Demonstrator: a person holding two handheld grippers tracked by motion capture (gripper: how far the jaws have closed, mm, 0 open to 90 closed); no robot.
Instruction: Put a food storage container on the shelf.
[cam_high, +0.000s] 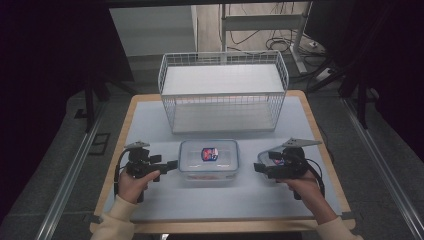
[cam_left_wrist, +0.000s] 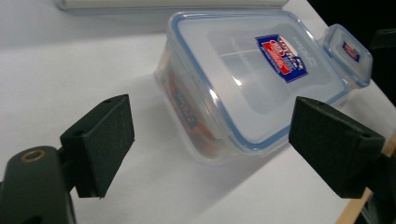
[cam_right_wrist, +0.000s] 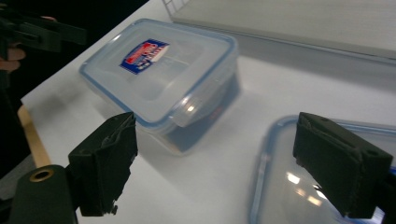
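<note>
Standing at the upper centre of the high view, the white wire-mesh basket with a flat white shelf (cam_high: 223, 90) holds nothing, so any stowing there would, by judgement, be undone. Below it, at the centre of the pale grey tabletop with a wooden edge (cam_high: 150, 120), sits the clear rectangular plastic food container with a blue-sealed lid and a red-and-blue label (cam_high: 209, 160); the lid is seated on the box, and reddish contents show through the side wall in the left gripper view. A second, smaller clear plastic container with a blue rim (cam_right_wrist: 299, 186) lies at the lower right of the right gripper view, directly under that gripper; whether it is fully closed cannot be told. The left gripper (cam_high: 172, 164), at the lower left of the high view, stands just beside the large container's left end with its jaws spread wide and nothing between them. The right gripper (cam_high: 258, 168), at the lower right, likewise has its jaws spread apart, pinching nothing. By judgement, neither container is gripped at present, and lifting remains outstanding.
</note>
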